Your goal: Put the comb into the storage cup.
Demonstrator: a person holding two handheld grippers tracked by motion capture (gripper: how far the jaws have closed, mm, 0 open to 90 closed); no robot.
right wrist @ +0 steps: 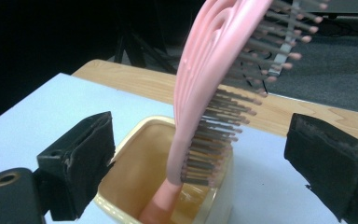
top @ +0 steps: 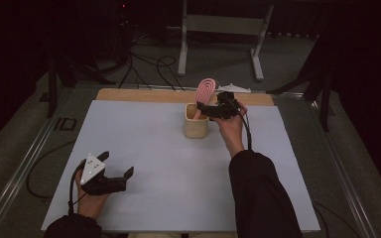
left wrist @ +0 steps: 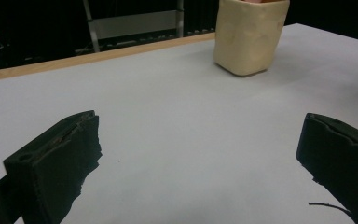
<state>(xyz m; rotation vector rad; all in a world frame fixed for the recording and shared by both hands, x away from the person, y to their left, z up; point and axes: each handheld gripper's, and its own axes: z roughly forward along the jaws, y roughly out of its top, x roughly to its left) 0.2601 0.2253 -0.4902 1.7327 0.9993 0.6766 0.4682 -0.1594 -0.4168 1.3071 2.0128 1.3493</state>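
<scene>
Item: pink hairbrush [right wrist: 209, 93]. It stood handle-down in the cream cup [top: 196, 127], bristled head rising clear of the rim and leaning toward one o'clock in the right claw's view, bristles facing three o'clock. In the high view the brush head [top: 206, 90] showed above the cup at about twelve o'clock of the counter's centre.

Item: cream cup. It sat upright on the white counter [top: 168, 148], toward the far edge, near the bare wooden strip [top: 129, 95].

Item: my right claw [top: 204, 110]. It hung just beside the cup at three o'clock, jaws spread wide with the brush standing between them. Neither pad touched it, so the brush rested on the cup alone.

Item: my left claw [top: 116, 166]. It lay at about eight o'clock of the counter, well apart from the cup, jaws wide, nothing between them but bare counter.

Item: surroundings. A pale metal stand [top: 223, 29] and loose cables [top: 149, 64] lay on the floor beyond the counter.

Status, by my reckoning: the brush was placed in the cup and let go, so the main work looked done. What seemed left was to draw my right claw back without knocking the leaning head.
</scene>
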